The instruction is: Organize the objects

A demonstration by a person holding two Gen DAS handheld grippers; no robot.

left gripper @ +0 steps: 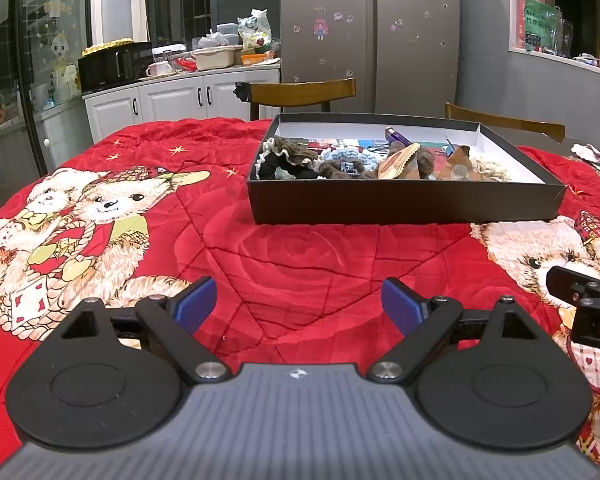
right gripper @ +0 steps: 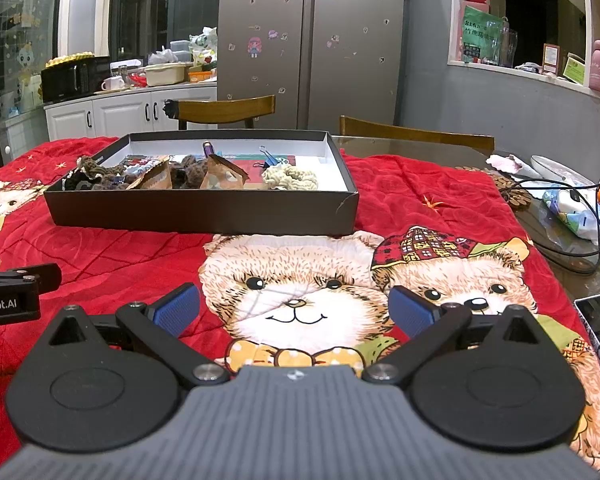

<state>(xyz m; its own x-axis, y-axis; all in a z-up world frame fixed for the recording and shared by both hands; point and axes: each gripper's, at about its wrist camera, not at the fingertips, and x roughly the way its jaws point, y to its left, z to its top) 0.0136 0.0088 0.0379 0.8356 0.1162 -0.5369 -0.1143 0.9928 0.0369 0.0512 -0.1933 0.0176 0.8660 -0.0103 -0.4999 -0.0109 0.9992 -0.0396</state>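
Both tongs [left gripper: 299, 304] [right gripper: 294, 309] short of box [left gripper: 404, 202]

Box [left gripper: 404, 204] on red quilt [left gripper: 300, 256]

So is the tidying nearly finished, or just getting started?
It looks nearly finished. The box already holds the hair ties, paper packets and a clip, and no loose items show on the red blanket in front. Nothing is in hand: the left claw and right claw are both open and empty. Only some clutter at the table's far right remains.
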